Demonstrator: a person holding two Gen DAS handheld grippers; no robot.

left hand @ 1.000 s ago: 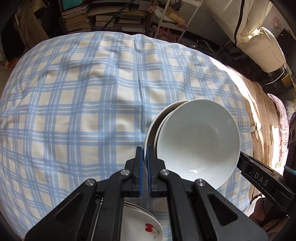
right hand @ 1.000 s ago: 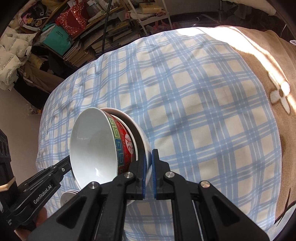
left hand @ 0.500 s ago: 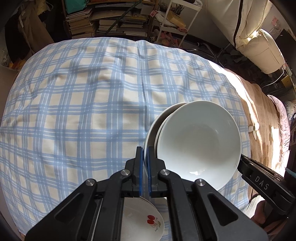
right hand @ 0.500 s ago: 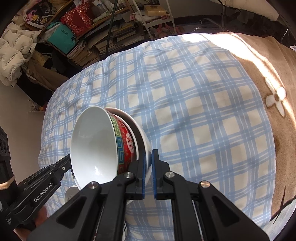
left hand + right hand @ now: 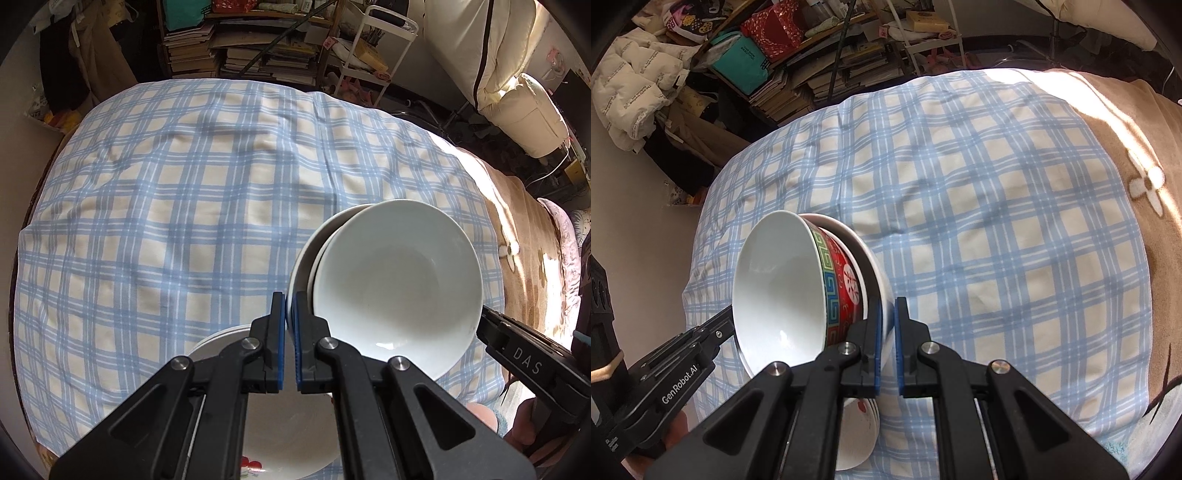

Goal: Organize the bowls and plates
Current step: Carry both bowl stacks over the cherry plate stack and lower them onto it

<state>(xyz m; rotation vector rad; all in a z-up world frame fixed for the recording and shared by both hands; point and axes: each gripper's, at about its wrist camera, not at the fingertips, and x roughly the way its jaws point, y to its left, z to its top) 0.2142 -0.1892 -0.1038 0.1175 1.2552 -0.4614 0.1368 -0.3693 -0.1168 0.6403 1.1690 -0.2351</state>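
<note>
My left gripper (image 5: 289, 310) is shut on the rim of a white plate (image 5: 306, 254) that carries a white bowl (image 5: 399, 288), held tilted above the bed. My right gripper (image 5: 888, 314) is shut on the rim of another white plate (image 5: 871, 258) that carries a red-patterned bowl (image 5: 783, 291), also tilted above the bed. Below both, a stack of white plates with a red print (image 5: 288, 435) lies on the blue checked sheet (image 5: 184, 206); it also shows in the right wrist view (image 5: 860, 432). Each gripper shows at the edge of the other's view.
A brown blanket with flower marks (image 5: 1137, 155) covers the right side of the bed. Shelves of books and bags (image 5: 251, 48) stand past the bed's far edge. A cream cushion (image 5: 524, 110) sits at the far right. Bare floor (image 5: 635, 192) lies to the left.
Both grippers have risen and pulled back with their plates and bowls. More of the bed and the stack of plates below has come into view.
</note>
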